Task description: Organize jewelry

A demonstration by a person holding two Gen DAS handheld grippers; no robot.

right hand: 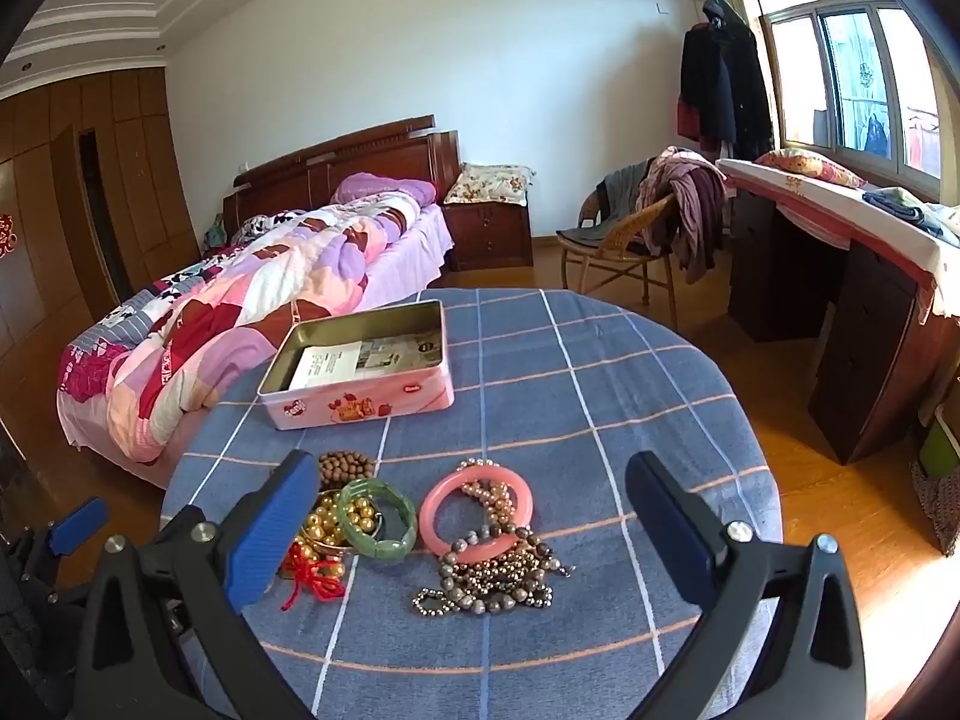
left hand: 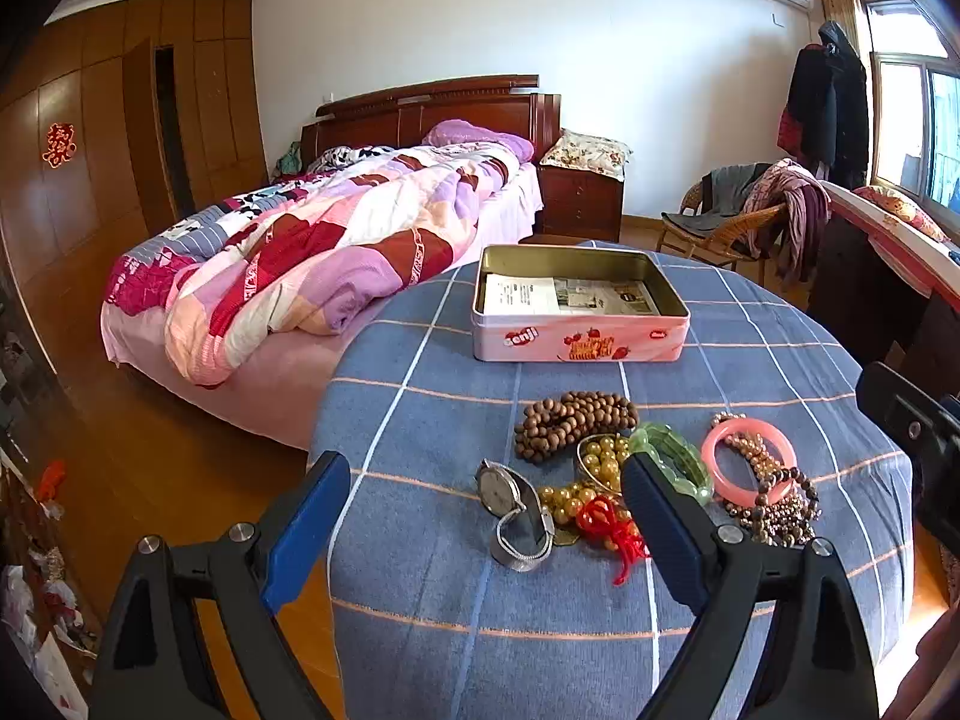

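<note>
An open pink tin (left hand: 579,343) (right hand: 360,402) lined with paper stands on the far part of a blue checked tablecloth (left hand: 420,588) (right hand: 600,420). Nearer lies jewelry: a silver watch (left hand: 519,516), brown wooden beads (left hand: 570,420) (right hand: 345,465), yellow beads with a red tassel (left hand: 600,516) (right hand: 312,576), a green bangle (left hand: 672,462) (right hand: 378,519), a pink bangle (left hand: 750,468) (right hand: 474,510) and dark bead strings (left hand: 780,516) (right hand: 492,576). My left gripper (left hand: 486,474) is open above the watch. My right gripper (right hand: 474,480) is open above the pink bangle.
A bed with a patchwork quilt (left hand: 312,264) (right hand: 240,312) stands left of the table. A wicker chair with clothes (left hand: 738,222) (right hand: 636,234) and a dark desk (right hand: 852,312) stand on the right. Wooden floor (left hand: 180,468) surrounds the table.
</note>
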